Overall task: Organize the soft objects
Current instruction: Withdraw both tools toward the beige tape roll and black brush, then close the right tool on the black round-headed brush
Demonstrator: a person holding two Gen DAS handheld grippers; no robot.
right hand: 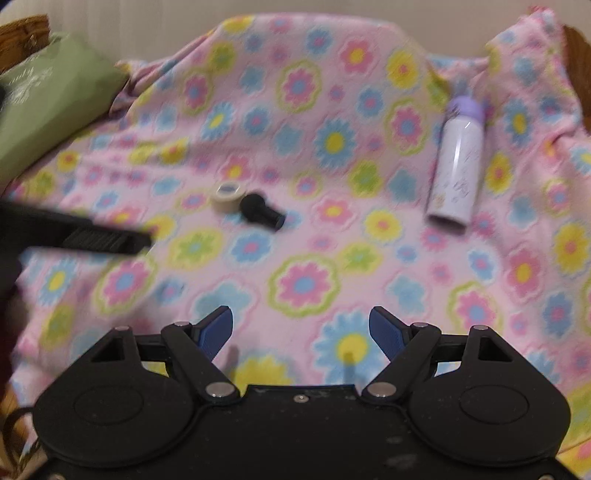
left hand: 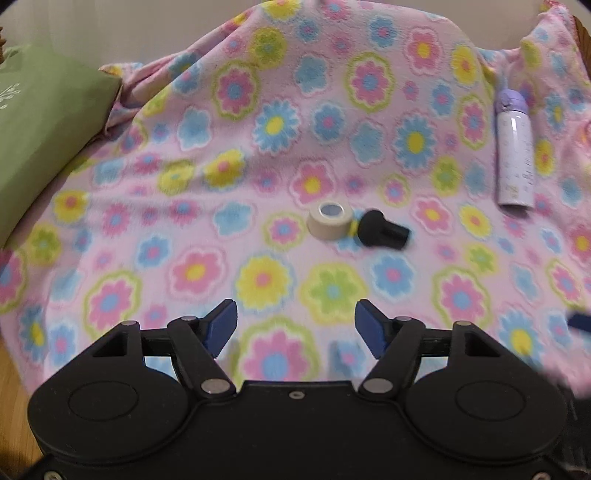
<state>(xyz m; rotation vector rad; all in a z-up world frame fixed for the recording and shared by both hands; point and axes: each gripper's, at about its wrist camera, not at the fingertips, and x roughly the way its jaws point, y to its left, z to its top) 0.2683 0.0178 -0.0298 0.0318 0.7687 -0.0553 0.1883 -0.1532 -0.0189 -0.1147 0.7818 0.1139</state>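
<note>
A pink flowered fleece blanket (left hand: 258, 155) lies spread over the surface, also in the right wrist view (right hand: 314, 240). A green pillow (left hand: 44, 140) rests at the left, also in the right wrist view (right hand: 55, 99). My left gripper (left hand: 295, 325) is open and empty above the blanket's near part. My right gripper (right hand: 301, 328) is open and empty above the near blanket. The left gripper's blurred body (right hand: 74, 232) shows at the left of the right wrist view.
A roll of beige tape (left hand: 330, 220) and a small black plastic piece (left hand: 382, 229) lie mid-blanket, also in the right wrist view (right hand: 229, 195) (right hand: 262, 212). A white bottle with a purple cap (left hand: 514, 151) (right hand: 458, 162) lies at the right. Wicker edges (right hand: 22, 33) show behind.
</note>
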